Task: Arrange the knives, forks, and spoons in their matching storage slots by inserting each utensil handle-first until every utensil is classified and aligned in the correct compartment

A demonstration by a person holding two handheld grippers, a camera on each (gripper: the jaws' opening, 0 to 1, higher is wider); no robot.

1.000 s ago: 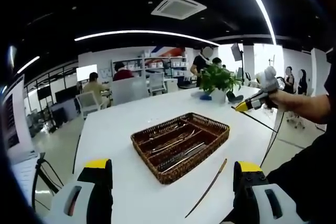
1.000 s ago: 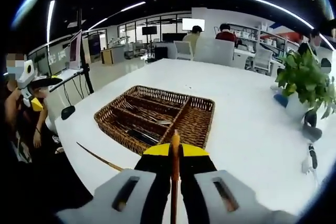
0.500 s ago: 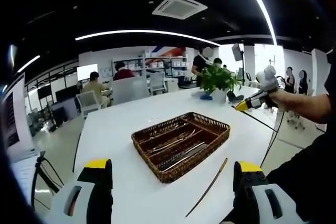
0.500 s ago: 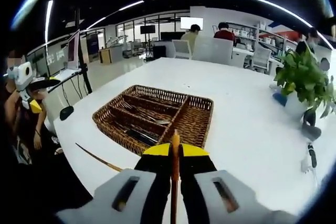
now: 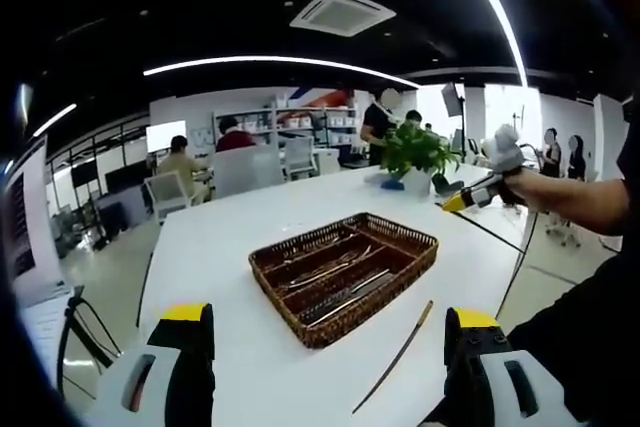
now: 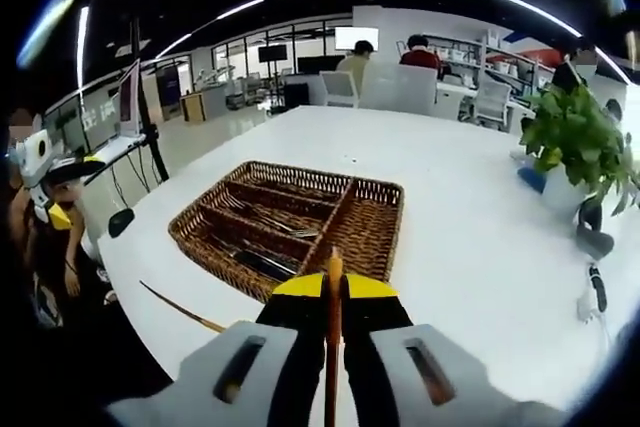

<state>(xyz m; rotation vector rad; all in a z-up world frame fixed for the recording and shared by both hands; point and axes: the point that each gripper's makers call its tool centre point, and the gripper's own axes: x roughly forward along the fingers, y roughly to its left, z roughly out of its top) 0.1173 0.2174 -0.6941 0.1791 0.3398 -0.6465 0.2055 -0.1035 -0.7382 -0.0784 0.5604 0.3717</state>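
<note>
Near the white table's (image 5: pixel 230 247) front edge lies a thin wooden stick (image 5: pixel 392 358), light, stiff, best pinched mid-length; wicker cutlery tray (image 6: pixel 290 229) mid-table. Left gripper (image 5: pixel 328 367) wide; right gripper (image 6: pixel 333 309) clamps another stick (image 6: pixel 334 287).

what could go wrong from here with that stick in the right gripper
The right gripper is shut on a thin brown chopstick, held high above the wicker tray; such a narrow grip could let it twist or slip. The tray's slots already hold utensils, so it might land in the wrong compartment. A second chopstick lies on the white table near its edge, in front of the open left gripper, and could be knocked off.
</note>
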